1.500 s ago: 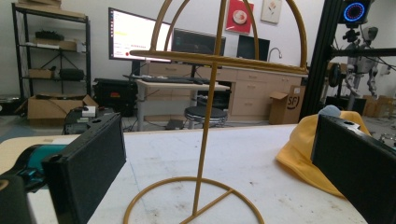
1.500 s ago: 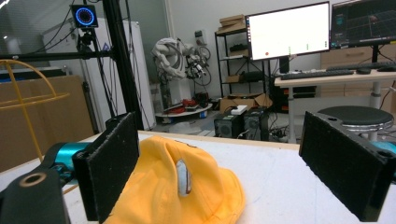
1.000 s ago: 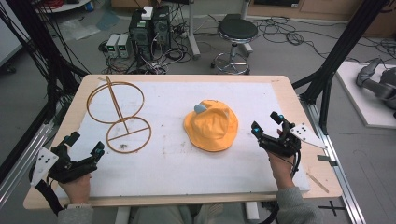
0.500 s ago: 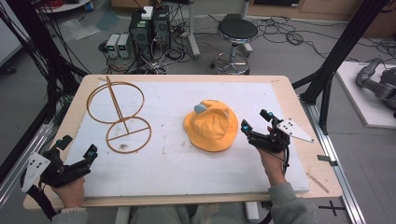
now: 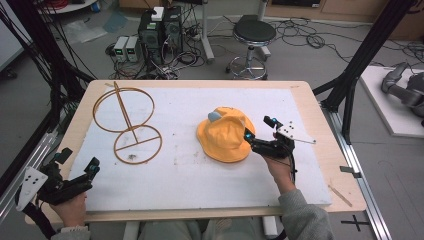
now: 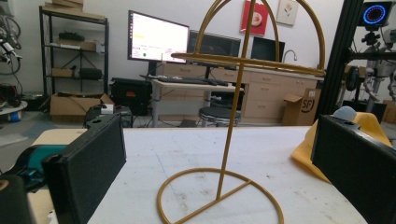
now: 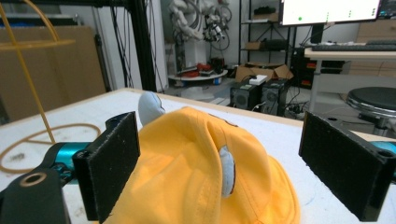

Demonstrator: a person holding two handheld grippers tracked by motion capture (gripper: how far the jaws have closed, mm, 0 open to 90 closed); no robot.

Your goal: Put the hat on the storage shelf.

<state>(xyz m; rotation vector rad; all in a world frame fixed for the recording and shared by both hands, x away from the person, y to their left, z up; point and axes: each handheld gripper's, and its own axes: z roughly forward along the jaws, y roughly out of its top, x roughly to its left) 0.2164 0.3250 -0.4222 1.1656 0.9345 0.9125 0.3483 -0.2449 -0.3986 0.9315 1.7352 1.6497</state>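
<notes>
Hat grasp pending

Yellow hat point(image 5: 224, 134) is laid on the surface point(image 5: 180, 175), right of the wire stand point(image 5: 127, 122). Right gripper point(image 5: 260, 134) is held at its brim, jaws apart, nothing clamped. Left gripper point(image 5: 77, 167) is open too. Fabric is judged soft and light; brim edge is best pinched.
</notes>
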